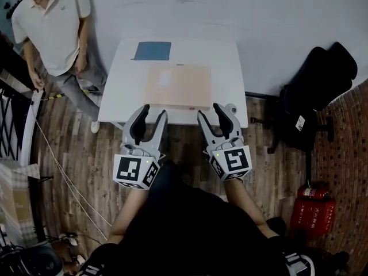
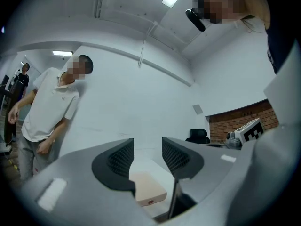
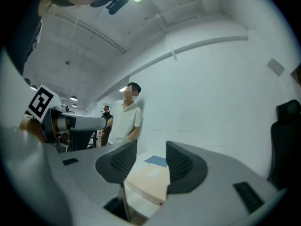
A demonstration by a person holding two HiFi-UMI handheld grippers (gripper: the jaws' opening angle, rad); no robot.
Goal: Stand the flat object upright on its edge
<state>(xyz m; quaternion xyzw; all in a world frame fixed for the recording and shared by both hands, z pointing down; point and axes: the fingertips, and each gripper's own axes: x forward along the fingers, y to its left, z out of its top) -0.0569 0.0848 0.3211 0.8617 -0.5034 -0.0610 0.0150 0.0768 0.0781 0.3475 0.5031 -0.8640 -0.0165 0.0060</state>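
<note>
Head view: flat tan object [image 1: 178, 86] lying flat on white table [image 1: 230, 56], near edge at the front rim. Left gripper [image 1: 153, 111] and right gripper [image 1: 210, 110] just short of it, touching nothing.

Left gripper view: jaws apart, empty.

Right gripper view: same, released.

Probably best: pinch both near corners, hinge up evenly on far edge. Bare tabletop behind up to blue sheet [image 1: 152, 50]; bystander [image 1: 54, 22] well clear.

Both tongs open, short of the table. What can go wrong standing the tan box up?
The tan box lies flat close to the table's near edge: levering it up may slide it off. Its side is thin, so left tongs and right tongs, both open and empty, may slip when pinching. Upright on that thin edge it may topple.
</note>
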